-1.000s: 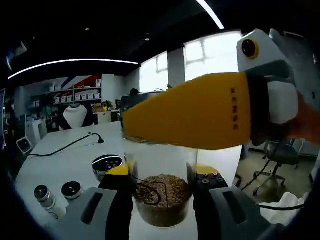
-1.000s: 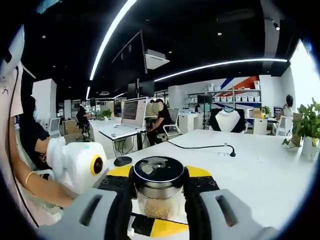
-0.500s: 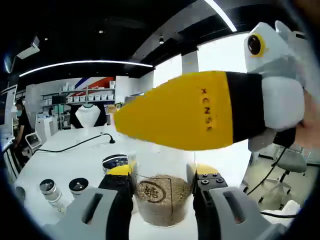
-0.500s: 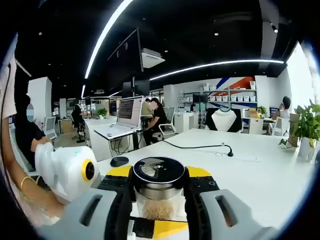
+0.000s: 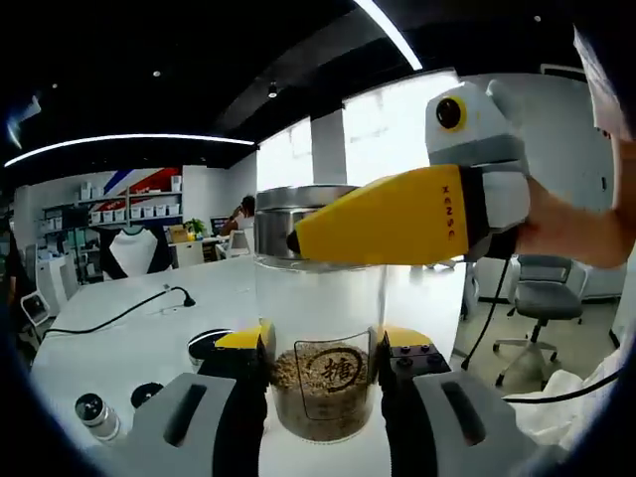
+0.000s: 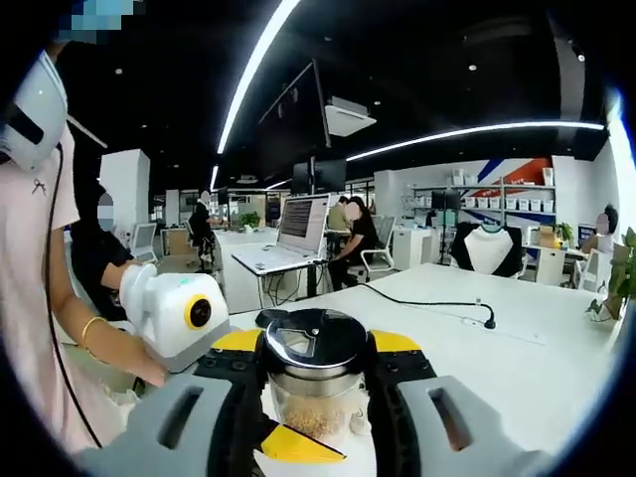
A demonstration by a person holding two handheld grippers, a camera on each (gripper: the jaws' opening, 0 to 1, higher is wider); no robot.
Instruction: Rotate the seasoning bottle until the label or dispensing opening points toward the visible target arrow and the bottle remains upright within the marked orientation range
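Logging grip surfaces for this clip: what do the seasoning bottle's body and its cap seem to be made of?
Seasoning bottle body: clear glass or hard plastic, since the brown grains show through it. Cap: glossy dark top with a shiny metal-looking rim, possibly chromed plastic.

We record a clear glass seasoning bottle [image 5: 320,343] with a round dark, metal-rimmed cap, standing upright and filled in its lower part with tan-brown granules. In the left gripper view its square label with a dark Chinese character [image 5: 341,370] faces the camera, slightly right of centre, and the cap sits at the top behind a yellow jaw. In the right gripper view we see the same bottle [image 6: 315,397] from higher up, its cap top [image 6: 314,340] glossy and its granules visible through the glass below.
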